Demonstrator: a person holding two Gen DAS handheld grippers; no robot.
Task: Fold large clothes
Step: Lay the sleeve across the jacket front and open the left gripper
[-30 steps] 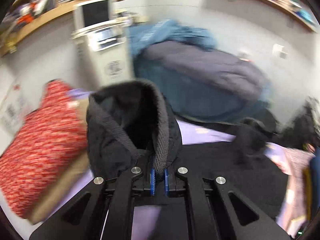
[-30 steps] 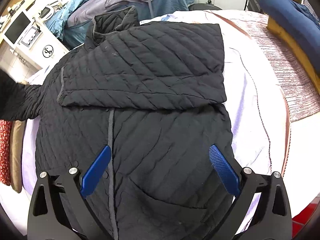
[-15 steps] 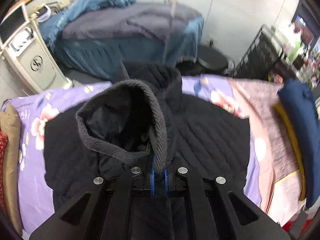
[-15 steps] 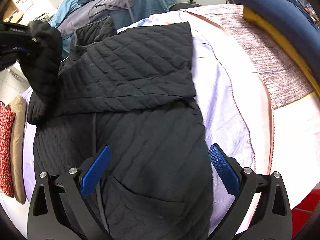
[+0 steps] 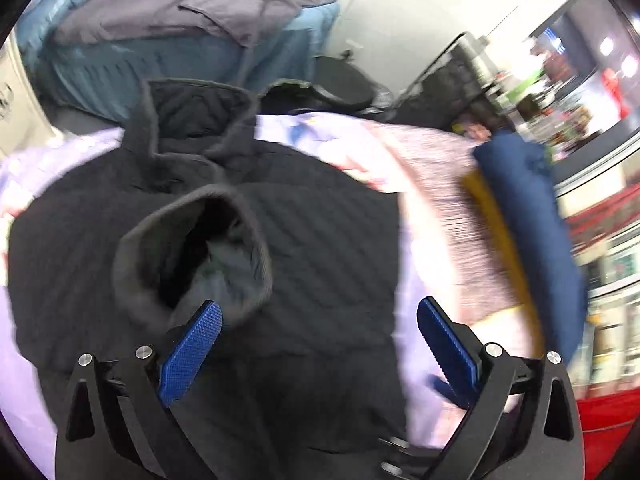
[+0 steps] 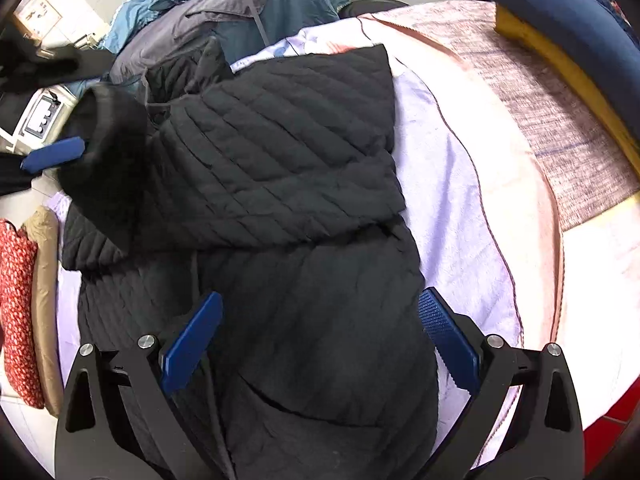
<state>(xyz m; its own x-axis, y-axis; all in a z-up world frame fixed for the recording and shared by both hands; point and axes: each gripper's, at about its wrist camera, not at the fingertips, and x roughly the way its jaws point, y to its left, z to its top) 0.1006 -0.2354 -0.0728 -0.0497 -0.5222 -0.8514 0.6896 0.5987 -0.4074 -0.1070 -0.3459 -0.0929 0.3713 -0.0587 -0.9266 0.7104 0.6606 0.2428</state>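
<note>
A black quilted jacket [image 6: 280, 168] lies spread on the lilac sheet [image 6: 452, 216], one sleeve folded across its chest. My left gripper [image 5: 320, 340] hovers over the jacket's upper part; its jaws are opening, and the other sleeve's ribbed cuff [image 5: 192, 260] hangs loose just beyond the left pad [image 5: 192, 344], no pad pressing on it. In the right wrist view that cuff [image 6: 108, 132] hangs at the jacket's left shoulder beside a blue pad [image 6: 52, 156] of the left gripper. My right gripper [image 6: 320, 340] stands open above the jacket's lower half, holding nothing.
A navy cushion [image 6: 560, 20] on a yellow one and a pinkish knitted blanket [image 6: 540, 120] lie at the bed's right. Red [image 6: 16, 304] and tan pillows sit at the left edge. A blue and grey quilted heap [image 5: 180, 24] stands beyond the bed.
The left gripper carried the sleeve cuff from the left side over the jacket, then went from shut on the cuff to wide apart. The right gripper shifted slightly and stayed open.
</note>
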